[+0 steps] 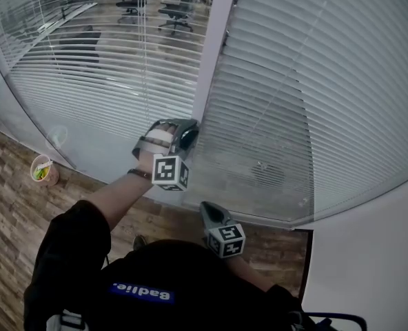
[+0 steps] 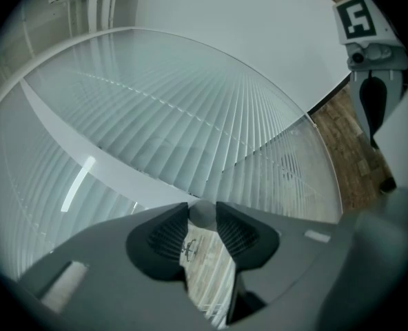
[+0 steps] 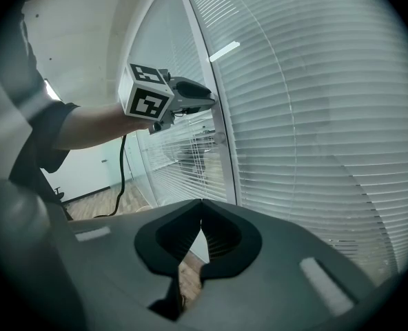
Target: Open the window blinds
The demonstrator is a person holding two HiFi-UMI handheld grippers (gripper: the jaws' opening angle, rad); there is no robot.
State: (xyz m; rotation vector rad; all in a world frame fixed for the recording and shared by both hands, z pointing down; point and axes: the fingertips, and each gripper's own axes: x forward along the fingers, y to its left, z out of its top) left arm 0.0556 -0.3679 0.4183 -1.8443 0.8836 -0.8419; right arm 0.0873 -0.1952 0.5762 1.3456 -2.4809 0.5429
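Knob [image 2: 202,215] on the mullion [image 1: 212,54], small, rigid, probably slippery, is sitting pinched between part-open fingers [image 2: 164,236] of the left gripper [image 2: 202,207]; the right gripper [image 3: 200,205] is idling closed, empty.

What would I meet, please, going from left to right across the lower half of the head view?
A cup → the left gripper, shut on the blinds' knob → the right gripper → the white wall.

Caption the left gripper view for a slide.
Left gripper pinches a round grey knob on the white frame between the blinds.
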